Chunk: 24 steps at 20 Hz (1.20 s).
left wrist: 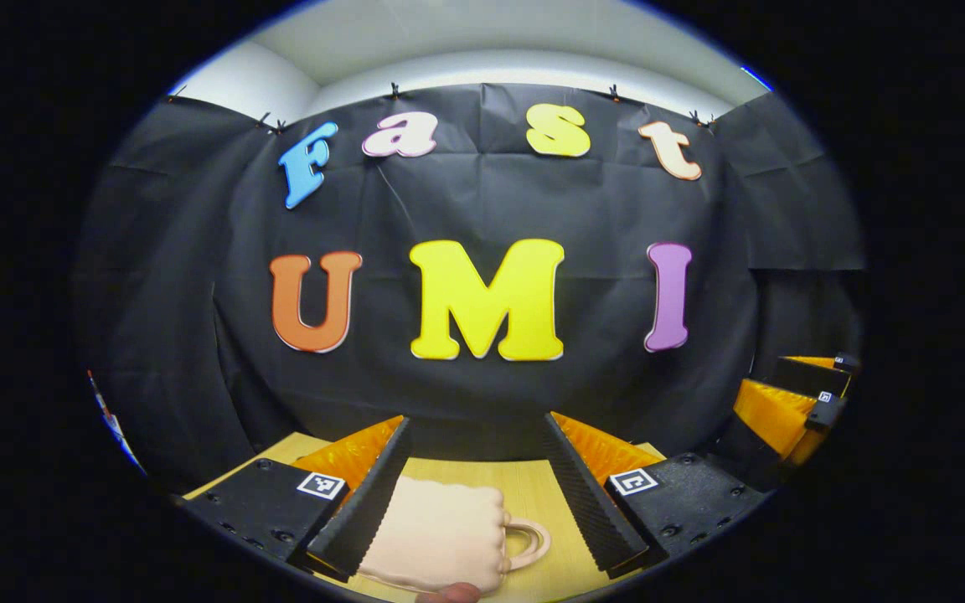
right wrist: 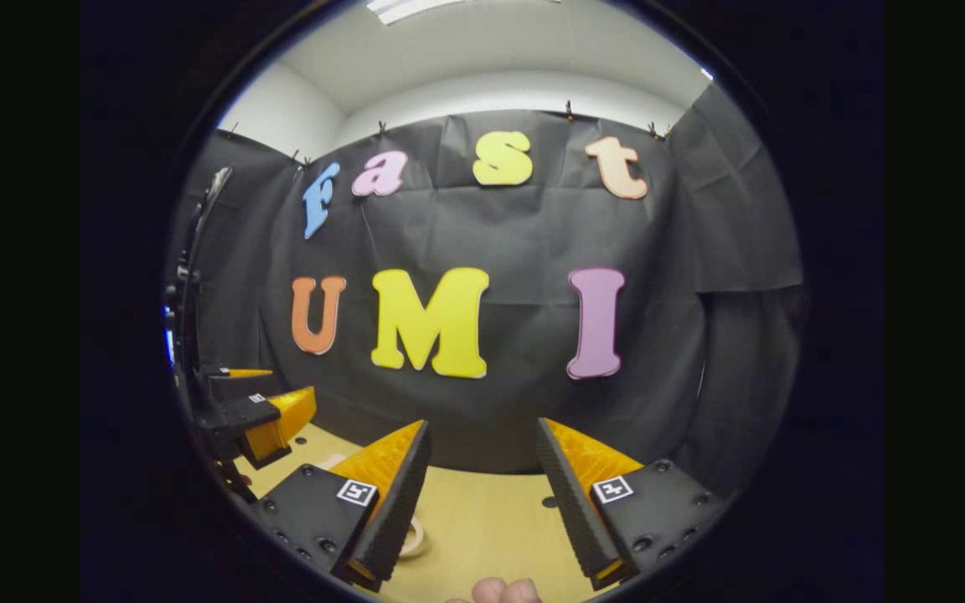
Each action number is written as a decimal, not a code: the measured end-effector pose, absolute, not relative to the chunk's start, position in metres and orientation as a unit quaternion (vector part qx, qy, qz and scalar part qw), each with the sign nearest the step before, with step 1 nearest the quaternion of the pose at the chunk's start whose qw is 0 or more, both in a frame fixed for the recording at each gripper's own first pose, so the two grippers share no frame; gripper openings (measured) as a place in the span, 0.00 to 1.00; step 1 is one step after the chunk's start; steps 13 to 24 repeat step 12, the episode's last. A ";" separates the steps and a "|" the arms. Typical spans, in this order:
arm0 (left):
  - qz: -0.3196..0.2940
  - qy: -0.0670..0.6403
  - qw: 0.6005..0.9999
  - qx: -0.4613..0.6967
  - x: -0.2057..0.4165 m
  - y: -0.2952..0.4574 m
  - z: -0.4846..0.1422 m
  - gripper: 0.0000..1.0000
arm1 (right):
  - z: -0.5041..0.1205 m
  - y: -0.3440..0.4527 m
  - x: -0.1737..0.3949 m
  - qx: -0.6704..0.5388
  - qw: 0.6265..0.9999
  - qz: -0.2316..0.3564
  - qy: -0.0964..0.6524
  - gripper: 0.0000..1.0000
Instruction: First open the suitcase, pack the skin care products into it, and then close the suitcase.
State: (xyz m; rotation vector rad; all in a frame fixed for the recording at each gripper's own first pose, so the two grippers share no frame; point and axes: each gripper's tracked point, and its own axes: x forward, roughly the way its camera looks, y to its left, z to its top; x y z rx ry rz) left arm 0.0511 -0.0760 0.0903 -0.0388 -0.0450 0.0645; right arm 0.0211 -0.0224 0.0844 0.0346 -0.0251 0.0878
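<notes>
Now, the left gripper [left wrist: 476, 494] hangs wide open, empty, over a soft, padded pale-pink suitcase [left wrist: 436, 536] lying on the light wooden table [left wrist: 537, 494], its looped handle [left wrist: 528, 543] pointing right. The right gripper [right wrist: 482, 494] gapes open too, holding nothing.

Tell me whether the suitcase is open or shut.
Shut, as far as shows: the pale suitcase lies flat on the table, handle sideways, no gap visible. Its near edge is cut off.

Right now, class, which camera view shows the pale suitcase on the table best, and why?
The left gripper view: the suitcase lies closed between its open fingers, body and looped handle both visible. The right gripper view shows just a pale loop, probably its handle, beside one finger.
</notes>
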 end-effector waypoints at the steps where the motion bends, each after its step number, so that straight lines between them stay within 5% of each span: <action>1: 0.038 -0.032 0.999 -0.019 0.052 -0.067 0.099 0.98 | 0.091 -0.016 0.020 0.015 0.999 0.043 -0.021 0.76; 3: 0.042 -0.032 0.998 -0.024 0.047 -0.059 0.102 0.98 | 0.096 0.001 0.016 0.019 0.998 0.044 -0.027 0.82; 24: 0.035 -0.026 0.999 -0.032 0.027 -0.040 0.093 0.99 | 0.086 0.026 -0.003 0.037 0.999 0.018 -0.014 0.80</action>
